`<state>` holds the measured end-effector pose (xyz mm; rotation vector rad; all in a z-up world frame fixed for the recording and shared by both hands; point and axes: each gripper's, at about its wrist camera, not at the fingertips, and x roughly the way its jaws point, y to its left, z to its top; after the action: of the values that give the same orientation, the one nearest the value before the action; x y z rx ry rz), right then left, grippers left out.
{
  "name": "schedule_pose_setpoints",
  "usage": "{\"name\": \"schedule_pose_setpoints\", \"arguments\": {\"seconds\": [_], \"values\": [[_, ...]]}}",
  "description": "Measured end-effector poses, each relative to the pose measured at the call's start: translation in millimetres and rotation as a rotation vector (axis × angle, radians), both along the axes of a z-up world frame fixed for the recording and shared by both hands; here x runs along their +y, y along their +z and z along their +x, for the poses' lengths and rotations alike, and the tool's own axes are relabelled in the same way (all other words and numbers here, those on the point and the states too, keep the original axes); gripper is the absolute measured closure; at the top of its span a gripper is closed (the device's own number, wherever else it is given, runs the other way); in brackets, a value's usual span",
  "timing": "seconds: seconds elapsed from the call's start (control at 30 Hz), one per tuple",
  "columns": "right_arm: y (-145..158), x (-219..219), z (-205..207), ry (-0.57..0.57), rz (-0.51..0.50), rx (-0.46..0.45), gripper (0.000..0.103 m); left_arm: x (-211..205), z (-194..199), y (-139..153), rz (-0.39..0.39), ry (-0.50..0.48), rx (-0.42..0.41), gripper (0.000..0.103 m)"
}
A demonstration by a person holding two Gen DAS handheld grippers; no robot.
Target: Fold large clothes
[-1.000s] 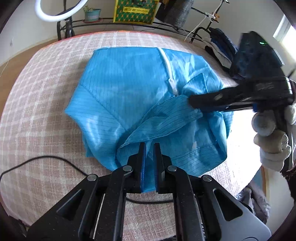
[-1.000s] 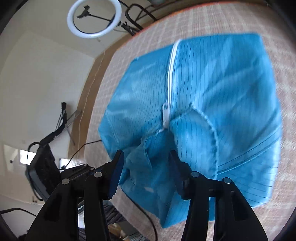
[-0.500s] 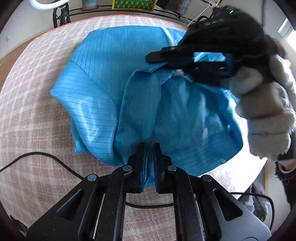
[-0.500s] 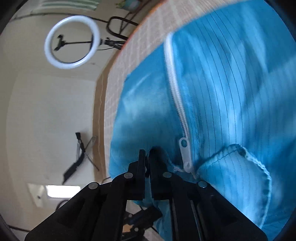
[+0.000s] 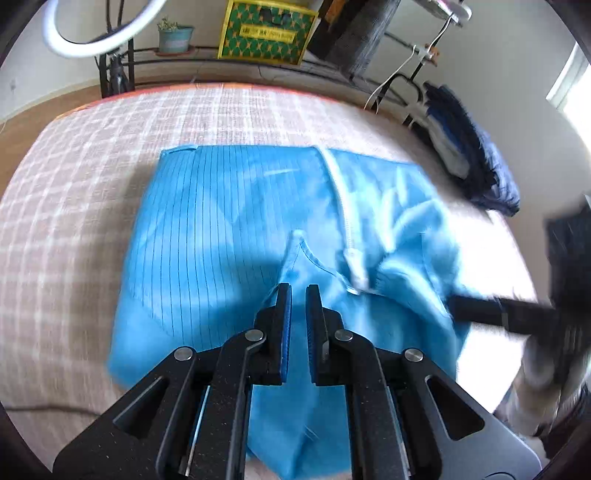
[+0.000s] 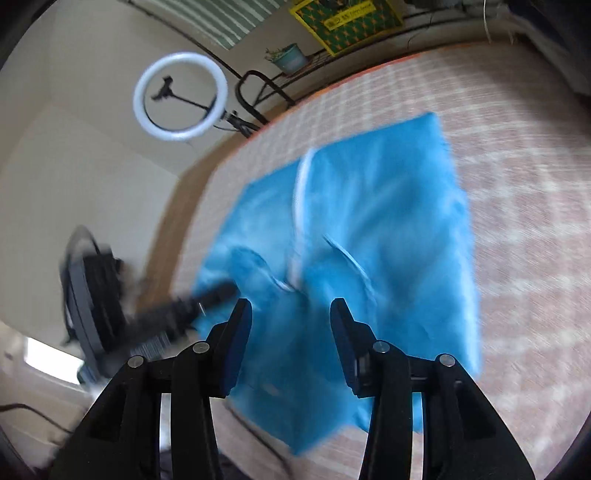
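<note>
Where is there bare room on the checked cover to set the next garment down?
Bare checked cover lies left of the blue zip-front garment and behind it, towards the rail. Crowded on the right: the dark blue clothes pile.

Checked pink-and-white cloth [image 5: 92, 177] spread over work surface. White ring light [image 6: 180, 96] mounted on black stand beyond far edge. Small potted plant in teal pot [image 5: 174, 36] set on dark rail shelf, beside yellow-green patterned box [image 5: 266, 30]. Dark navy clothes pile [image 5: 471, 155] seen at right edge. White hanger [image 5: 406, 64] hung on rack behind.
</note>
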<state>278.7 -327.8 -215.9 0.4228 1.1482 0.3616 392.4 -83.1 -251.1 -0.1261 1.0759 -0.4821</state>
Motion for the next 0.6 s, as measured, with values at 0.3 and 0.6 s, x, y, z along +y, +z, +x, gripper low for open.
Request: {"name": "schedule_pose_setpoints", "arguments": {"seconds": [0.3,0.6], "values": [[-0.1,-4.9,-37.1,0.098,-0.079,-0.007,0.072,44.6,1.4,2.0,-0.061,0.094,0.031,0.097],[25.5,15.8,37.7,0.133,-0.084,-0.187,0.072,31.9,-35.0,12.5,-0.070,0.018,0.034,0.097]]}}
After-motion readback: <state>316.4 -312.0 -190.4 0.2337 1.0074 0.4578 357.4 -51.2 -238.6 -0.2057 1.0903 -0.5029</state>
